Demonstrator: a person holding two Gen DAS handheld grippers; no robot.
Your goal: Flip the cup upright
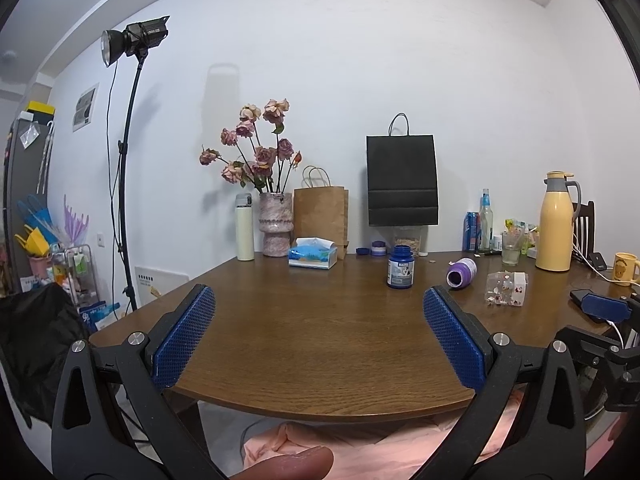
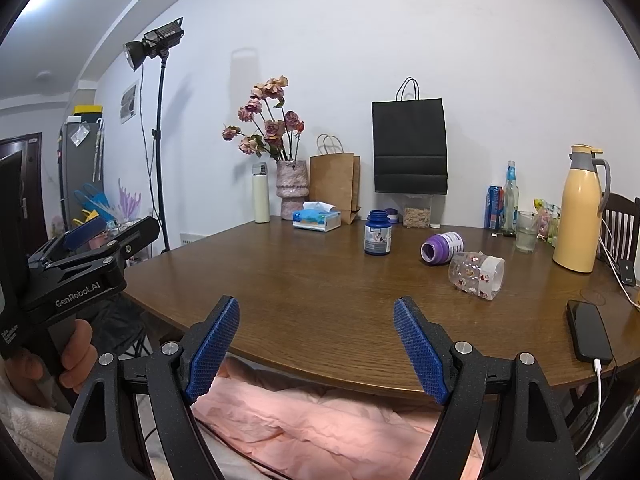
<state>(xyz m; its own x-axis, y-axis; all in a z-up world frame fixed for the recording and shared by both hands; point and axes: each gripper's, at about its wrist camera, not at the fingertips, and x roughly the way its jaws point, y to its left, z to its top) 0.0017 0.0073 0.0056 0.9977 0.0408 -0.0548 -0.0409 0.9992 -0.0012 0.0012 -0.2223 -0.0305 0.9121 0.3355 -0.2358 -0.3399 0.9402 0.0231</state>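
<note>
1. Your clear plastic cup with red print (image 2: 477, 275) lies on its side, right of centre on the brown wooden table (image 2: 304, 280); nothing flipped yet.
2. Your left gripper (image 1: 319, 312) and right gripper (image 2: 316, 326) both hang released, holding nothing.

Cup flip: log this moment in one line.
cup: on its side on table, untouched | left gripper: open, empty | right gripper: open, empty | upright: not yet

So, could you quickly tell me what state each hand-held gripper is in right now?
Left hand-held gripper: open, holding nothing.
Right hand-held gripper: open, holding nothing.
</note>
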